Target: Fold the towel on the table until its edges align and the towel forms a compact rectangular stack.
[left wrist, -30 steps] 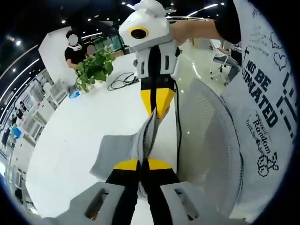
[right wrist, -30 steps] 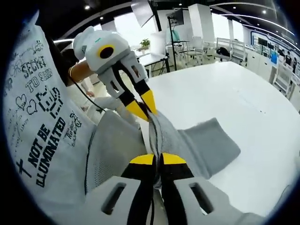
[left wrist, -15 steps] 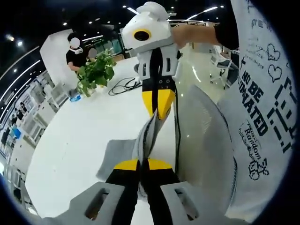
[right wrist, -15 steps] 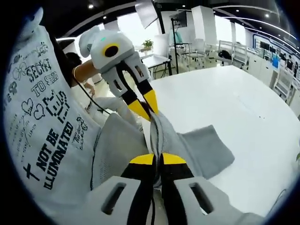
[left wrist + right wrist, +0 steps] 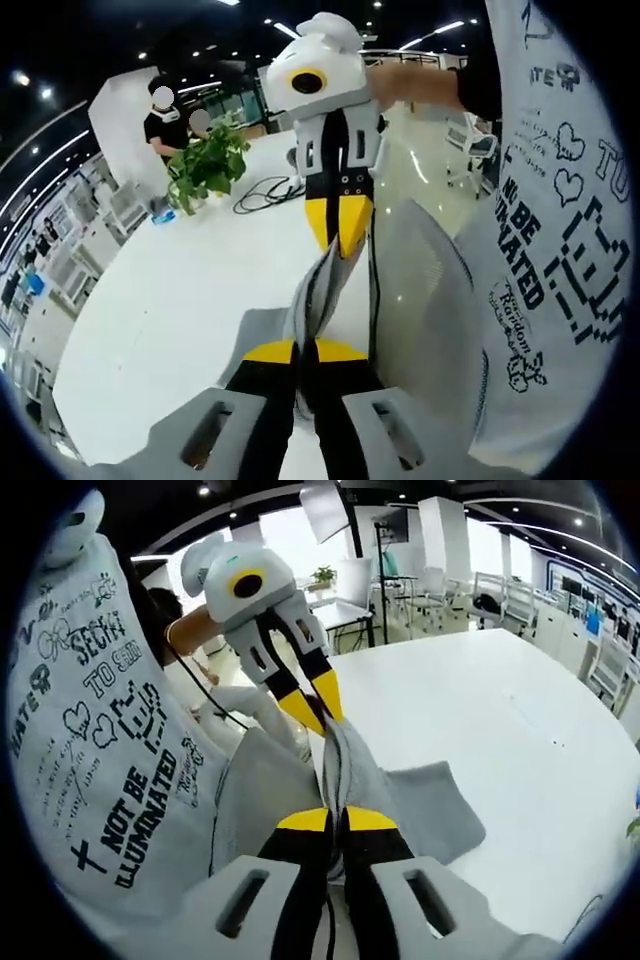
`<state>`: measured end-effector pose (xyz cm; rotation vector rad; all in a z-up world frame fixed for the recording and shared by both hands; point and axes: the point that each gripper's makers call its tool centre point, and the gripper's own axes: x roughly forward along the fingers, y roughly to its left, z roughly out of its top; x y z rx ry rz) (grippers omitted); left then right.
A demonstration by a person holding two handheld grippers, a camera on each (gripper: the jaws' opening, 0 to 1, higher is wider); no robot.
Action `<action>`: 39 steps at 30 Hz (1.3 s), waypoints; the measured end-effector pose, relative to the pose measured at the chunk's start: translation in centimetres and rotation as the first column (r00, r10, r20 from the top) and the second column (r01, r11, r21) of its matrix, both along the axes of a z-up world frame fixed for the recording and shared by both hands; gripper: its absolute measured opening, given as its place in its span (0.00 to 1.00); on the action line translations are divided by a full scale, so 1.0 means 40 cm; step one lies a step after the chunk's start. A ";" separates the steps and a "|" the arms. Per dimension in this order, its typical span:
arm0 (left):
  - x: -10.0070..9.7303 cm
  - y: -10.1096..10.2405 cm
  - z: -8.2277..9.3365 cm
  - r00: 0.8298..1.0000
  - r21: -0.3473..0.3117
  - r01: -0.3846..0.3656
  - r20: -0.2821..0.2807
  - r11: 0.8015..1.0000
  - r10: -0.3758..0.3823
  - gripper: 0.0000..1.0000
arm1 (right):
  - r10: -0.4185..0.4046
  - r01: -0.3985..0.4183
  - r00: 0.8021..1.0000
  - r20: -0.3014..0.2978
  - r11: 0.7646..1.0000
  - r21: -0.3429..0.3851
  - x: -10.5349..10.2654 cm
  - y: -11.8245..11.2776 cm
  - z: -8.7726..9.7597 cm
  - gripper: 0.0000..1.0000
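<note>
In the left gripper view, the left gripper (image 5: 305,352) has its jaws pressed together on the gathered edge of the grey towel (image 5: 318,295), and the right gripper (image 5: 340,237) faces it from the far end of that edge, its yellow tips pinched on the cloth as well. The towel is lifted between them as a narrow bunched ridge, with a loose flap trailing down onto the white table (image 5: 180,320). A potted plant (image 5: 205,160) stands well back on the table, and a person in a printed white shirt (image 5: 560,250) is close on the right. In the right gripper view, the right gripper (image 5: 343,823) is clamped on the towel (image 5: 350,770), the left gripper (image 5: 318,710) nips the other end, and the hanging part (image 5: 430,810) rests flat on the table (image 5: 500,710). The cloth looks light, soft and limp, so it should sag wherever it is unsupported. Corners or a taut edge seem the best places to hold it, as bunched folds could slide apart unevenly.
</note>
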<state>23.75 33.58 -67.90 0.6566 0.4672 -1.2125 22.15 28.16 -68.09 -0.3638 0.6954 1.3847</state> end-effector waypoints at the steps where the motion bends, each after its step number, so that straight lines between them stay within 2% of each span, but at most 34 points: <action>1: -0.001 0.000 0.002 1.000 -0.002 0.000 -0.002 1.000 0.000 0.05 | 0.003 -0.003 1.000 -0.002 1.000 0.004 -0.002 0.000 0.002 0.01; 9: 0.008 -0.002 0.004 0.999 -0.040 -0.011 -0.042 0.999 0.009 0.05 | 0.000 0.000 1.000 -0.021 1.000 0.010 0.008 -0.002 0.007 0.02; 22: 0.081 -0.011 -0.024 0.998 -0.048 -0.017 -0.068 0.999 0.014 0.05 | -0.026 0.026 0.999 -0.028 1.000 -0.012 0.088 -0.011 -0.017 0.02; 29: 0.137 -0.014 -0.072 0.992 -0.078 -0.021 -0.128 0.997 0.011 0.05 | -0.051 0.049 0.997 -0.053 0.998 -0.044 0.158 -0.015 -0.064 0.02; 39: 0.215 -0.017 -0.138 0.983 -0.068 -0.057 -0.180 0.996 0.044 0.05 | -0.078 0.070 0.992 -0.102 0.995 -0.078 0.231 -0.020 -0.125 0.02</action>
